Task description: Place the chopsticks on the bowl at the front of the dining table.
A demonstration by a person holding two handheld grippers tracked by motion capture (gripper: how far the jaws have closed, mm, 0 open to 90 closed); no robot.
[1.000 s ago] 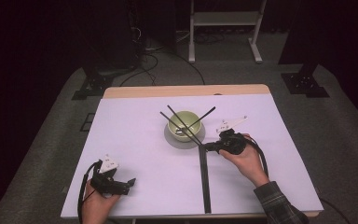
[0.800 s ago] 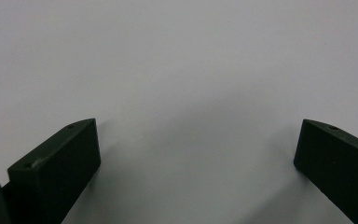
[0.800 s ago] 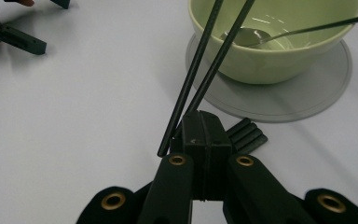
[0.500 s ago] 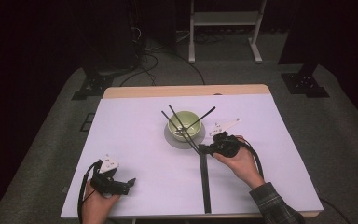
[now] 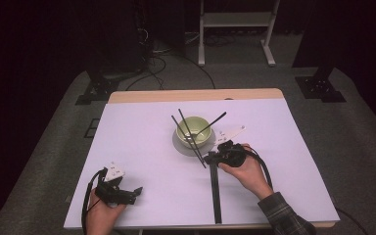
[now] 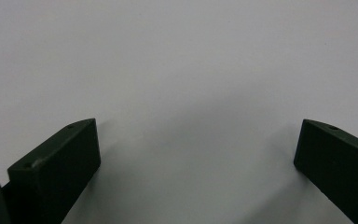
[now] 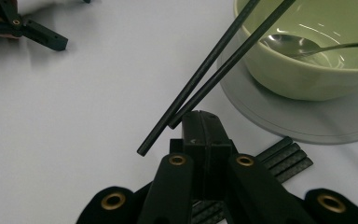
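1. While the right tongs (image 5: 210, 157) sat just beside the near rim of the grey plate (image 5: 183, 148), their jaws were pressed together; in the right gripper view (image 7: 200, 122) the jaws met at the lower end of one black rod, though whether that end was actually pinched between them couldn't be told.
2. Green bowl (image 5: 194, 131) stood on the grey plate, a little beyond mid-bench (image 5: 142, 142); it's the landmark here.
3. Two black rods (image 5: 190, 138) leaned over the bowl's near-left rim, lower ends past the plate edge toward the right tongs. In the right gripper view the rods (image 7: 214, 67) ran side by side from above the bowl (image 7: 307, 65) down to the jaw tips, one ending just left of them.
4. Another dark stick (image 5: 214, 122) stuck out over the bowl's right rim.
5. Metal spoon (image 7: 303, 45) lay inside the bowl.
6. Long flat black strips (image 5: 216, 188) lay on the bench, running from under the right tongs toward the near edge, on the near side of the bowl.
7. Left tongs (image 5: 133, 192) were well apart from the bowl, at its near left, resting low on the bench. Jaws spread wide in the left gripper view (image 6: 196, 154), nothing between them.
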